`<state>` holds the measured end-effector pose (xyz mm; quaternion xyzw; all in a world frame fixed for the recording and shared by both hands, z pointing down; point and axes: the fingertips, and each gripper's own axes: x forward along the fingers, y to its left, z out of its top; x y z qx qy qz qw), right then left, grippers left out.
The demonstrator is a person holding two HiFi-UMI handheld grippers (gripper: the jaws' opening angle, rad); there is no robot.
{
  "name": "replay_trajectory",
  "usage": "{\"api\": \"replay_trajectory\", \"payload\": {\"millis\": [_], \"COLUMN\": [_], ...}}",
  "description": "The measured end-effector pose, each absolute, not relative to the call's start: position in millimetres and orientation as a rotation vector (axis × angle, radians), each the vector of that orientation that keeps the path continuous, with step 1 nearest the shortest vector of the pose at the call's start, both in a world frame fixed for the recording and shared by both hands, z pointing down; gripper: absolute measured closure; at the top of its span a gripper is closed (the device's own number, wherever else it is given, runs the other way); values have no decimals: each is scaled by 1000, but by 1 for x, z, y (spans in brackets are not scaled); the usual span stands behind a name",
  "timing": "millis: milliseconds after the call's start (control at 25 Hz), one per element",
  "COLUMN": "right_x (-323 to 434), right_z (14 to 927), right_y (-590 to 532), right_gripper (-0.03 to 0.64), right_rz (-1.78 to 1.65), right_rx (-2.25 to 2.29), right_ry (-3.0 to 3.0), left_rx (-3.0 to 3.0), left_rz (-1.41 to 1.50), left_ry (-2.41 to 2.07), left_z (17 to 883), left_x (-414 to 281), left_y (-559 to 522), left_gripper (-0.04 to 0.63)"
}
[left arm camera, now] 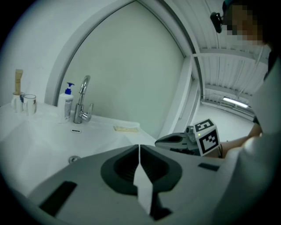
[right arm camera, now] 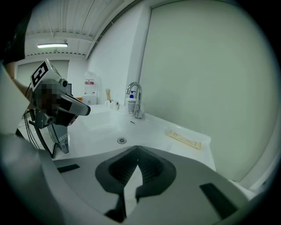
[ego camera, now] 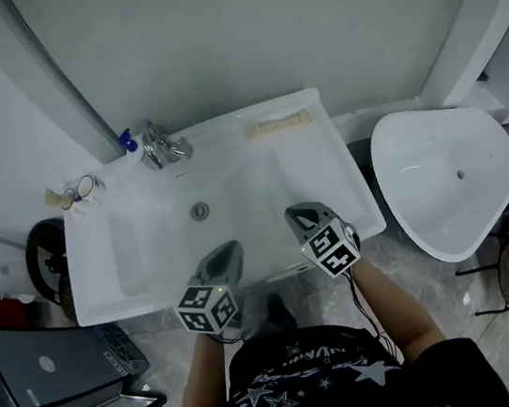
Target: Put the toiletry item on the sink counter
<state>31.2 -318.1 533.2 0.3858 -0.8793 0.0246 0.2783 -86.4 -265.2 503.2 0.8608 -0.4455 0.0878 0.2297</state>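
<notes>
One toiletry item: flat cream-coloured tube, lying at the back right of the white ceramic sink counter, near the wall; judged to be in its place.
Left gripper: fingers pressed together, nothing between them; hovers over the counter's front edge, well apart from the tube.
Right gripper: fingers likewise together and empty, near the left one.
Reading: both idle, so the task looks finished.
Surroundings: chrome faucet, blue-capped pump bottle, clear glass cup, back left.
</notes>
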Motion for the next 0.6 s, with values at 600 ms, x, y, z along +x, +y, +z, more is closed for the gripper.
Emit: {"api": "replay_trajectory", "payload": {"millis": [600], "right_x": [77], "right_z": [521], "right_y": [-207], "right_gripper": [603], "right_rz": [31], "right_rx": [1021], "right_ry": [-2403], "left_rx": [2407], "left_rz": [243], "left_ry": [-1297], "left_z": [482], "left_x": [-35], "left_y": [-151], "left_gripper": [575]}}
